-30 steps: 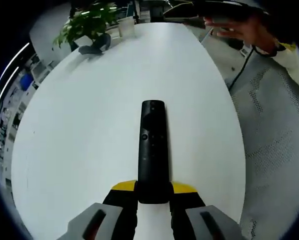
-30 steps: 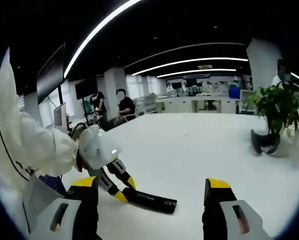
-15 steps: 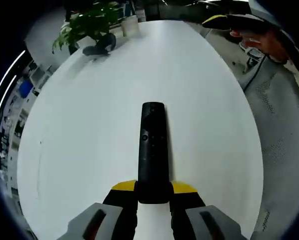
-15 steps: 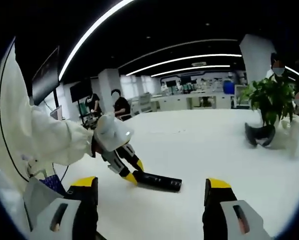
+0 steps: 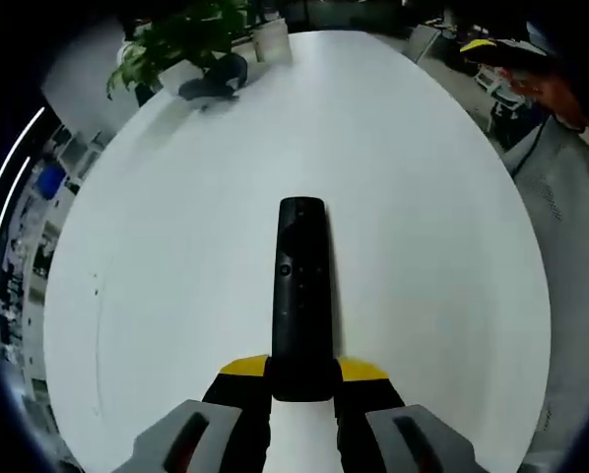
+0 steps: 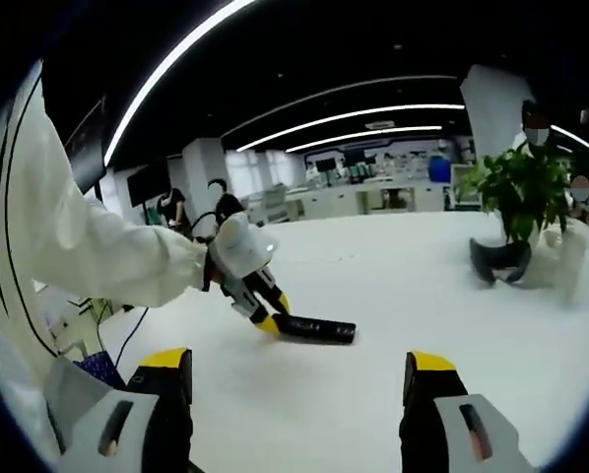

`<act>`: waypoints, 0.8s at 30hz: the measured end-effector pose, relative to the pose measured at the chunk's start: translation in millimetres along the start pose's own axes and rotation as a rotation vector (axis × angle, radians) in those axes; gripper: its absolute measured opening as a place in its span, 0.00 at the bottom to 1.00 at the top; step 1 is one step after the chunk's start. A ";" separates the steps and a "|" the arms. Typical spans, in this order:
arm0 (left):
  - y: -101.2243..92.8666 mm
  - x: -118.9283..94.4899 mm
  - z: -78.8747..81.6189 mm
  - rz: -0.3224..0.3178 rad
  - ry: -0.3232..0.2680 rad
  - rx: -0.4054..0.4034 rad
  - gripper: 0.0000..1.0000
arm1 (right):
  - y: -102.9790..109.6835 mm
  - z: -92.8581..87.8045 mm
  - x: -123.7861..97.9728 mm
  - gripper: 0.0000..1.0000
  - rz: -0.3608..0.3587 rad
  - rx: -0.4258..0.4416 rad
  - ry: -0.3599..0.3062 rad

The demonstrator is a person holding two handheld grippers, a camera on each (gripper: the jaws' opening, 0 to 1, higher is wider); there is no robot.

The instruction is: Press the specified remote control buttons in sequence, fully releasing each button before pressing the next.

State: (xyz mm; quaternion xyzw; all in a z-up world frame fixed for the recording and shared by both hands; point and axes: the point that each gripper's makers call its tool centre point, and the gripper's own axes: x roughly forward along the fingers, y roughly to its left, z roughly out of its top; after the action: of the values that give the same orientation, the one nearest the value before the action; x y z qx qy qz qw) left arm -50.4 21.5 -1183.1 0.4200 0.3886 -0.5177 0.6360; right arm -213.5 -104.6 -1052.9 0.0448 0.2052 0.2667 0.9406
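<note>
A long black remote control (image 5: 301, 286) points away over the white table (image 5: 176, 246) in the left gripper view, buttons up, its near end clamped between the yellow-tipped jaws of my left gripper (image 5: 302, 372). The right gripper view shows the same remote (image 6: 316, 329) held just above the table by the left gripper (image 6: 265, 313), on a white-sleeved arm (image 6: 98, 251). My right gripper (image 6: 300, 379) is open and holds nothing; it is well short of the remote. The right gripper (image 5: 496, 51) also shows at the far right edge of the table.
A potted green plant (image 6: 519, 192) and a dark curved object (image 6: 499, 261) stand at the table's far end; plant (image 5: 171, 44) and dark object (image 5: 216, 79) again top left. People sit beyond the table (image 6: 216, 212). A grey mesh chair (image 5: 575, 227) is at right.
The left gripper with the remote has moved farther out over the table, away from the right gripper. Both views have shifted with the hands.
</note>
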 end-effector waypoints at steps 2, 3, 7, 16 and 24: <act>8.7 3.4 0.5 0.004 0.004 0.006 0.21 | -0.9 -0.5 0.3 0.88 -0.006 -0.008 0.004; 13.6 4.9 1.6 0.007 0.006 0.008 0.21 | -1.2 -0.4 0.5 0.88 -0.007 -0.007 0.003; 29.5 9.9 3.6 0.013 0.015 0.018 0.21 | -2.2 -2.2 2.7 0.89 0.001 0.017 0.008; 67.2 16.8 1.9 0.026 0.042 0.025 0.21 | -11.0 -8.8 8.7 0.89 -0.019 0.027 0.039; 90.8 22.1 -2.2 0.033 0.072 0.023 0.22 | -15.1 -12.4 10.1 0.88 -0.030 0.044 0.045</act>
State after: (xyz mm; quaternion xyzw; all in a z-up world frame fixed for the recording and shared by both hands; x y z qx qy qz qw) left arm 42.5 26.3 -1192.4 0.4520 0.3982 -0.4960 0.6255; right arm -203.5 -112.6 -1070.9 0.0565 0.2329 0.2488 0.9384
